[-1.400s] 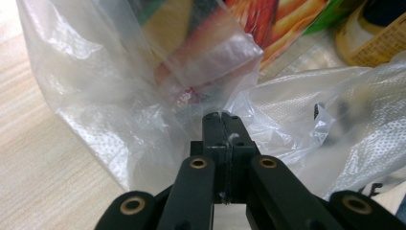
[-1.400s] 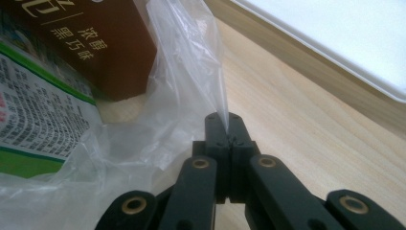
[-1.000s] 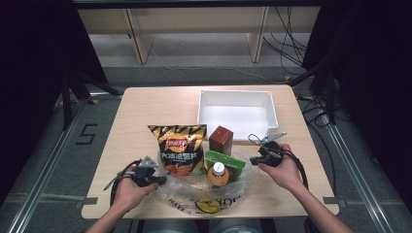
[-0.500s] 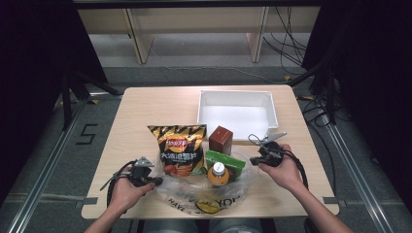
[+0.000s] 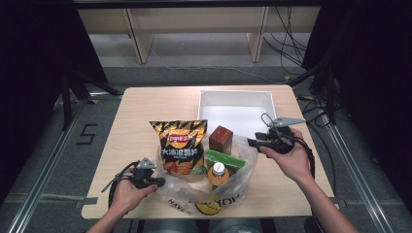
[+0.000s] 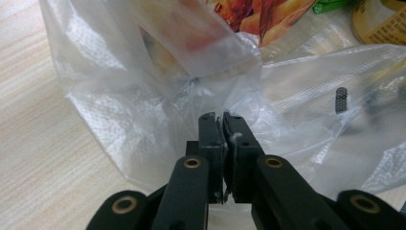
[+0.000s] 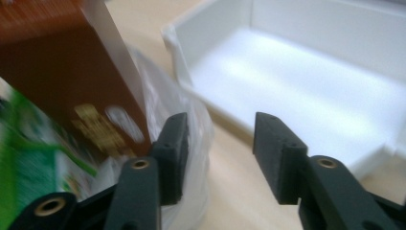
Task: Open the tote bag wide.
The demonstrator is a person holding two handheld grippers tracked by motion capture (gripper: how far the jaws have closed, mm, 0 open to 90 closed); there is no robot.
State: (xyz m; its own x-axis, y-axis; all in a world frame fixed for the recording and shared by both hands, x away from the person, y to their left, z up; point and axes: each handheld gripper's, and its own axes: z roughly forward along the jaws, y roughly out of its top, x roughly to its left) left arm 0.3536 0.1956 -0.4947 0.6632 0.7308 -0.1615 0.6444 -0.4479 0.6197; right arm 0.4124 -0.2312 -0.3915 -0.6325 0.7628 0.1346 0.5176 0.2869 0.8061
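Spreading across the near half of the pale wooden bench [image 5: 145, 107], a clear crinkled plastic bag [image 5: 201, 191] lies open with groceries on and in it. Behind it, at the far right of the bench, sits a shallow white rectangular tray [image 5: 236, 97]. A black-and-orange crisp packet [image 5: 179, 145] lies at the bag's far left, a brown box [image 5: 221, 139] stands upright near the tray, and a green packet [image 5: 222, 159] and a yellow-capped bottle [image 5: 218, 174] lie between them. The left gripper [image 5: 156, 181] rests at the bag's left edge, its jaws pinched together on a fold of the film [image 6: 225, 108]. The right gripper [image 5: 252, 142] hangs above the bag's right edge; its jaws have just been opening and stand apart, with nothing between them, the film just beside one.
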